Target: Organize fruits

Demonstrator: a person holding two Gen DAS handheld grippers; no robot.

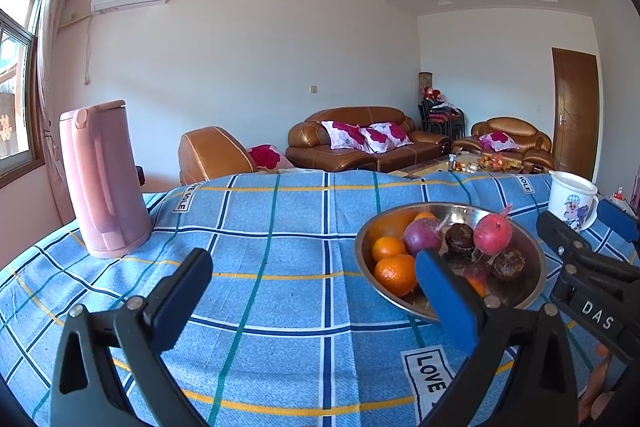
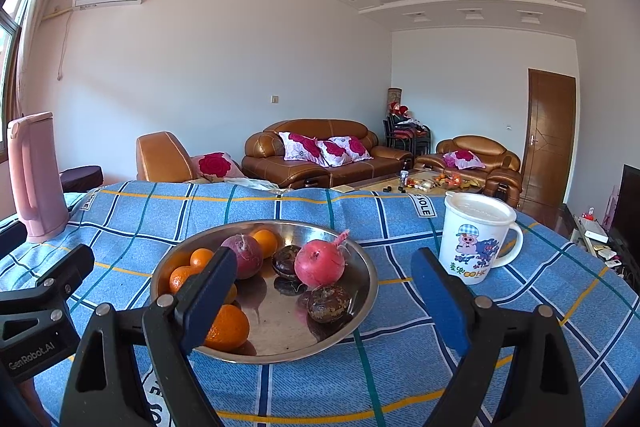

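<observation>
Steel bowl (image 2: 362, 291) on the checked desk (image 2: 400, 379) holds all visible fruit: oranges (image 2: 228, 327), 2 red (image 2: 320, 265), 2 dark (image 2: 329, 303); none lies outside; left gripper (image 1: 314, 277) and right gripper (image 2: 324, 281) jaws wide open, empty.

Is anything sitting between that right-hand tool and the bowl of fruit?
Nothing visible does. The right tool is open and empty, with the bowl straight ahead; only bare tablecloth lies below. The mug stands off to the right and the pink kettle far left, both clear of the way.
</observation>
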